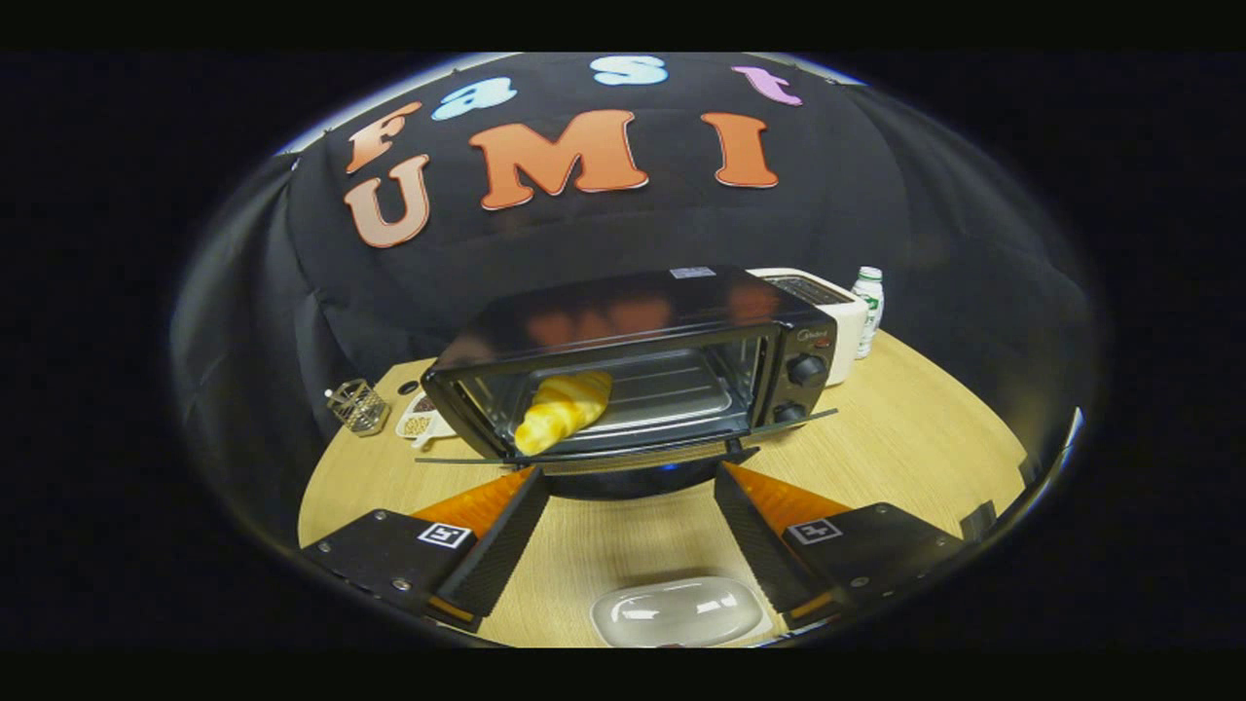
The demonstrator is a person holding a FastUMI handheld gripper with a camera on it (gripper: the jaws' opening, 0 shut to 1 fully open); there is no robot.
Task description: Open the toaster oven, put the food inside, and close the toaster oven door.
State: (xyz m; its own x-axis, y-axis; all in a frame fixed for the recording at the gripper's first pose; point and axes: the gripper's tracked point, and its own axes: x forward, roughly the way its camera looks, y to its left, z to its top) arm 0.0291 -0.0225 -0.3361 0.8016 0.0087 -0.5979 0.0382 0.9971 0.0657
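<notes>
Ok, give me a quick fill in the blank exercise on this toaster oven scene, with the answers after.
1. The toaster oven's door is ____.
2. The bread lies ____ the toaster oven.
3. The tool is ____, holding nothing.
4. The clear dish on the table sits ____ the tool's fingers.

Missing words: open; inside; open; between
</notes>
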